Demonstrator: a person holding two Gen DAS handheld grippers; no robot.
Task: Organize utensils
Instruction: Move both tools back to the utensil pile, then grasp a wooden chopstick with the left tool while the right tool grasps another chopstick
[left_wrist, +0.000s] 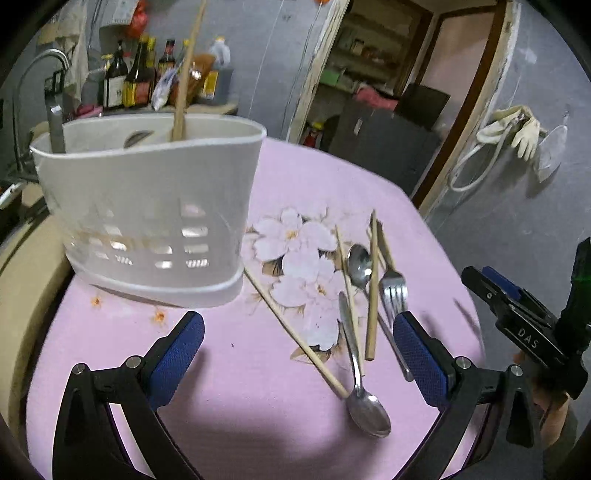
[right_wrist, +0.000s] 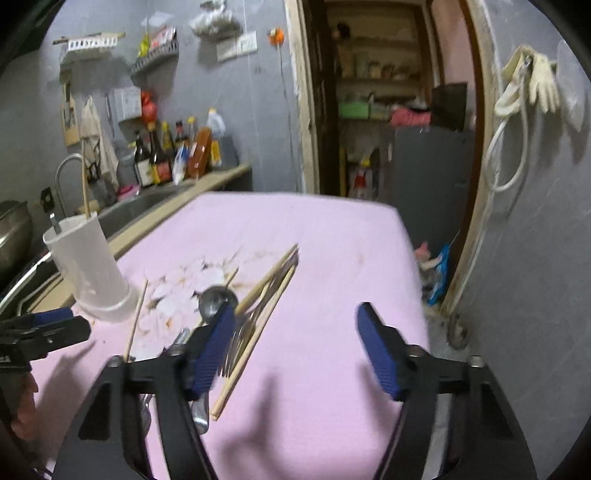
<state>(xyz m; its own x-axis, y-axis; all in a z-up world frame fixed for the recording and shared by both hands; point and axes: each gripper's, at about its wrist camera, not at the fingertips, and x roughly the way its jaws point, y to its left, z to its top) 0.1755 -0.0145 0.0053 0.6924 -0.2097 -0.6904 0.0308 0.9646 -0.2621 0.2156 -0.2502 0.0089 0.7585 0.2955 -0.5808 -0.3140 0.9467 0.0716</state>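
- Utensils lie loose on the pink floral tablecloth (left_wrist: 258, 387), in the center-right of the left wrist view: a fork (left_wrist: 394, 291), a small spoon (left_wrist: 359, 266), a larger spoon (left_wrist: 367, 410) with its bowl toward the bottom of the frame, and several wooden chopsticks (left_wrist: 373, 295) that cross each other.
- One long chopstick (left_wrist: 295, 332) runs diagonally from the foot of the white holder (left_wrist: 147, 206) down to the larger spoon.
- White holder stands in the upper left of this frame, upright, with slots in its wall. One chopstick (left_wrist: 186, 74) and a metal handle (left_wrist: 55, 125) already stand inside it.
- Left gripper (left_wrist: 299, 354) hangs above the cloth in the lower part of the frame, its blue pads wide apart and holding nothing; the pile of utensils lies between and beyond the pads.
- Right gripper (right_wrist: 295, 350) fills the bottom of the right wrist view. Its jaws are parted and nothing is between them. Its left pad (right_wrist: 214, 350) is in front of the fork (right_wrist: 240, 347) and chopsticks (right_wrist: 258, 332); I cannot tell if it touches them.
- This view is blurred; the holder (right_wrist: 88, 266) appears at the left edge.
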